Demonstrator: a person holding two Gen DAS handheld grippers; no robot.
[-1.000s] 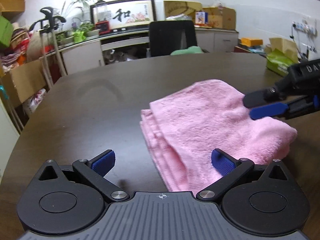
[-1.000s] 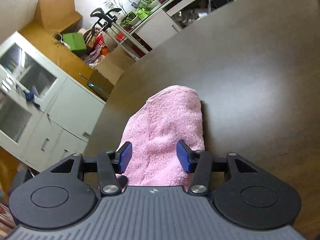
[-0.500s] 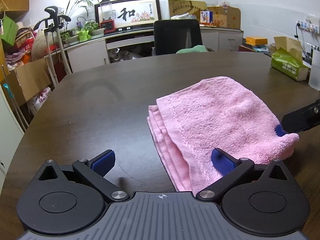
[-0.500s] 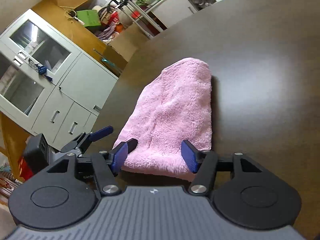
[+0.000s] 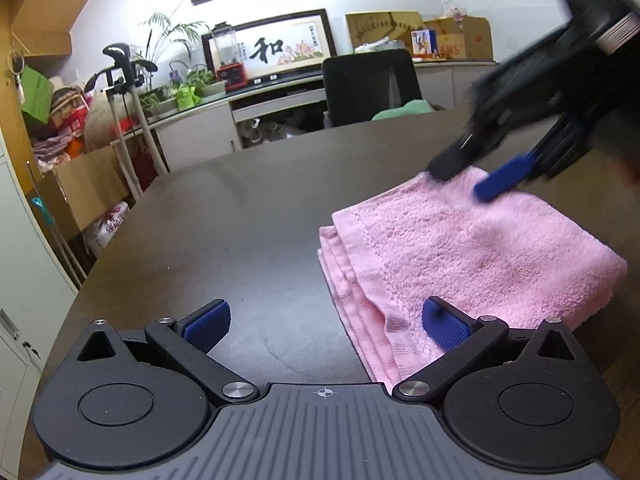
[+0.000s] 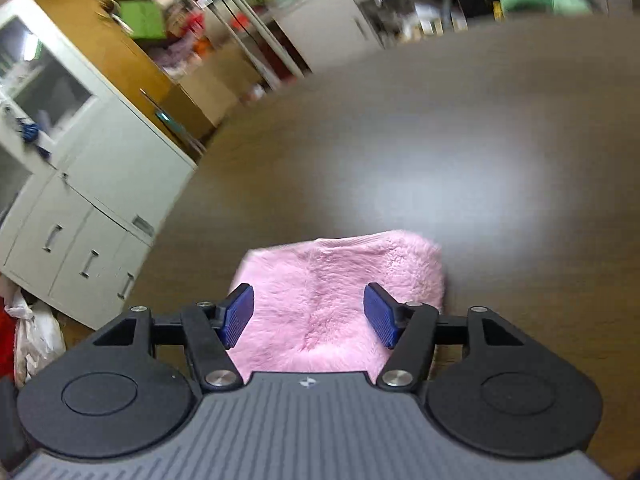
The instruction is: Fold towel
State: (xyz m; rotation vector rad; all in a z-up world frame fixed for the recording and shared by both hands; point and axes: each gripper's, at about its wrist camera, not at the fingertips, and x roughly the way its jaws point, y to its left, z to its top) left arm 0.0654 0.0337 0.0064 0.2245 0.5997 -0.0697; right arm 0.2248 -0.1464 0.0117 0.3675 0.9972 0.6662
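Both tongs have their blue pads apart and grip nothing. Nearest the left wrist camera, the left gripper (image 5: 324,324) stands wide open just above the dark round table (image 5: 240,216); its right pad sits against the near corner of the pink towel (image 5: 460,248), and its left pad hangs over bare tabletop. Nothing lies between its pads except the towel's near left edge.

That towel lies folded into a thick, compact rectangle on the table. Several stacked hemmed layers show along its left edge, and the fluffy top face is flat and smooth.

Farther back, at the towel's far edge, the right gripper (image 5: 472,178) reaches in from the upper right, blurred. Its jaws are opening, with one dark finger and one blue pad just over the far edge of the cloth. Seen from the right wrist camera, the right gripper (image 6: 308,316) has the towel (image 6: 340,280) showing between and beneath its pads, which do not pinch it.

Beyond the towel the tabletop runs bare to its far edge, where a black office chair (image 5: 370,86) stands. Behind it are a long counter with potted plants and a framed calligraphy picture (image 5: 272,46).

Judging by the stacked layers, the folding looks essentially done. What seems left is a final tidy or press, then taking both tools away.
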